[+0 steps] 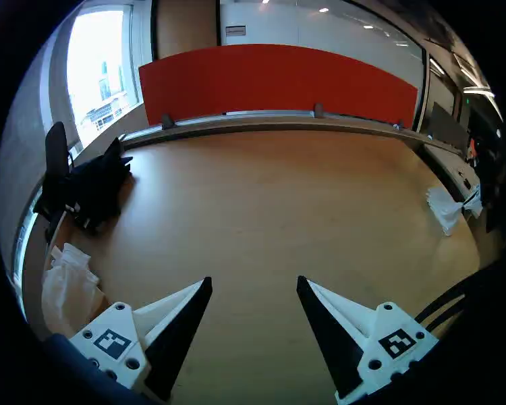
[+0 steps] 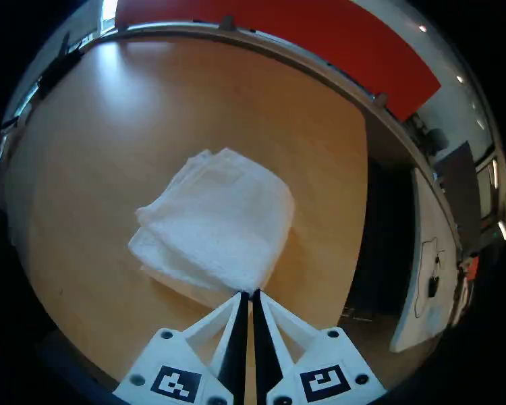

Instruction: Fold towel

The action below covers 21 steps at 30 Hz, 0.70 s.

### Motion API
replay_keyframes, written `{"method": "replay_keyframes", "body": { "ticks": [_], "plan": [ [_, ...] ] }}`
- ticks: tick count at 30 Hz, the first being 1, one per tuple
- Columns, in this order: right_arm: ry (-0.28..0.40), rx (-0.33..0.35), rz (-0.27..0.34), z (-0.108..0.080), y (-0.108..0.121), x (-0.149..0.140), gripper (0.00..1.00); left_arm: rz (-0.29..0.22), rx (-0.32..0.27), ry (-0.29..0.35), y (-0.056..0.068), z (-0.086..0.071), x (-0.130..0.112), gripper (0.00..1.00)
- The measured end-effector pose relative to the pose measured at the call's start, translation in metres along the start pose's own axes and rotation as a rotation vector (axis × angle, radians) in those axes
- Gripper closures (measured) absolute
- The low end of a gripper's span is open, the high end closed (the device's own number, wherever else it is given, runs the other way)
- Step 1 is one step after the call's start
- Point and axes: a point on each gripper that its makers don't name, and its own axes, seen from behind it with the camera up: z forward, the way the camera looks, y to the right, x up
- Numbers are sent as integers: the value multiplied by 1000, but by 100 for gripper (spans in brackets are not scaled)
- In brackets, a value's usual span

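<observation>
**Left gripper view.** A crumpled white cloth (image 1: 67,283) lay at 8 o'clock and a dark bag-like heap (image 1: 94,185) at 9, both near the table's edge. The left gripper (image 1: 254,279) sat at 6 o'clock, fingers spread wide with nothing between them, over the bare wooden table (image 1: 273,196). A red partition (image 1: 280,81) stood at 12.

**Right gripper view.** The towel (image 2: 216,219) lay at centre, flat on the table, folded into a thick layered square with one corner pointing to 6 o'clock. The right gripper (image 2: 251,293) was at 6, fingers pressed together and tips touching that corner. I could not tell whether any cloth was nipped.

**Judgement.** The fold looked nearly finished, so the step in hand was probably a last tidy or a release.

**Note for doing it well.**
- Keep the tips low and avoid dragging the corner, so the layers stay stacked.
- The edges toward 8 o'clock looked slightly splayed, so steady that side with the spread left gripper.
- Lift the right gripper straight up.
</observation>
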Motion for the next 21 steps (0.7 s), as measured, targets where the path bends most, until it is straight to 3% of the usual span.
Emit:
{"method": "replay_keyframes", "body": {
  "ticks": [11, 21],
  "plan": [
    [-69, -13, 44, 21, -6, -32, 95, 5, 13, -12, -4, -2, -7, 7],
    [-93, -36, 61, 33, -9, -41, 91, 12, 19, -15, -5, -3, -9, 7]
  ]
}}
